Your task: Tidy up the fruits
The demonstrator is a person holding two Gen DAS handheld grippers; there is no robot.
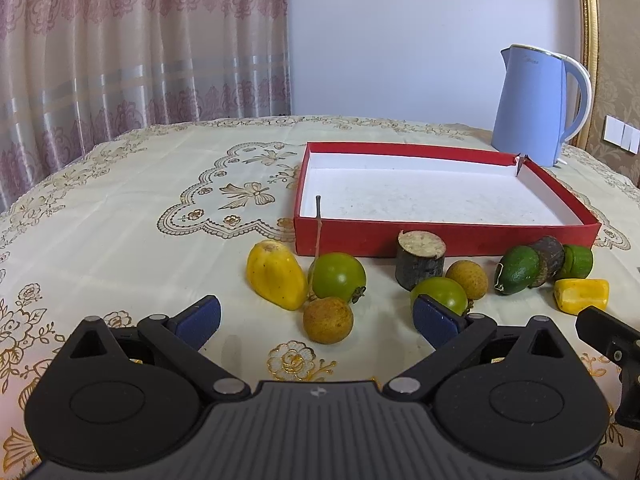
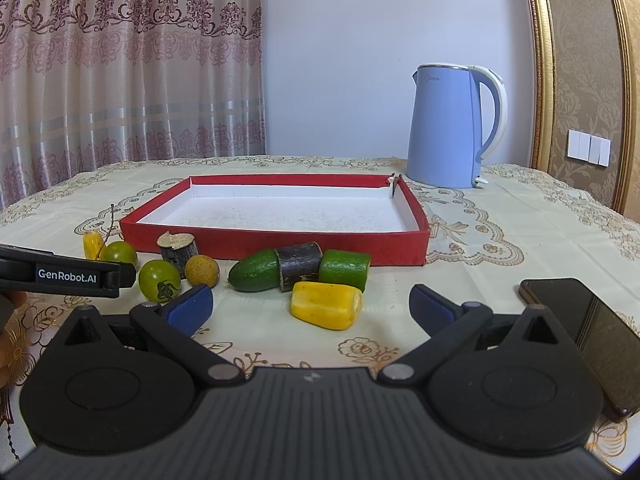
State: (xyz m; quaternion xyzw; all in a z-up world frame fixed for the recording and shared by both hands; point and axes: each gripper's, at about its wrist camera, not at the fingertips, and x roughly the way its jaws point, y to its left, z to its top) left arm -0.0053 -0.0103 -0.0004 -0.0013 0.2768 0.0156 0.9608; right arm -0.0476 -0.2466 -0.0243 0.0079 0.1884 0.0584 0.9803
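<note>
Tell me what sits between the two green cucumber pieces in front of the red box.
A dark sugarcane segment lies between the tapered cucumber end and the blunt cucumber chunk, touching both; clearest in the right wrist view.

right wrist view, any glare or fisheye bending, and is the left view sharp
Right wrist view: the gold frame bows with the fisheye, and the phone screen carries a soft sheen. Left wrist view: fruit such as the longan looks sharp, corners darken, shadows stay soft.
</note>
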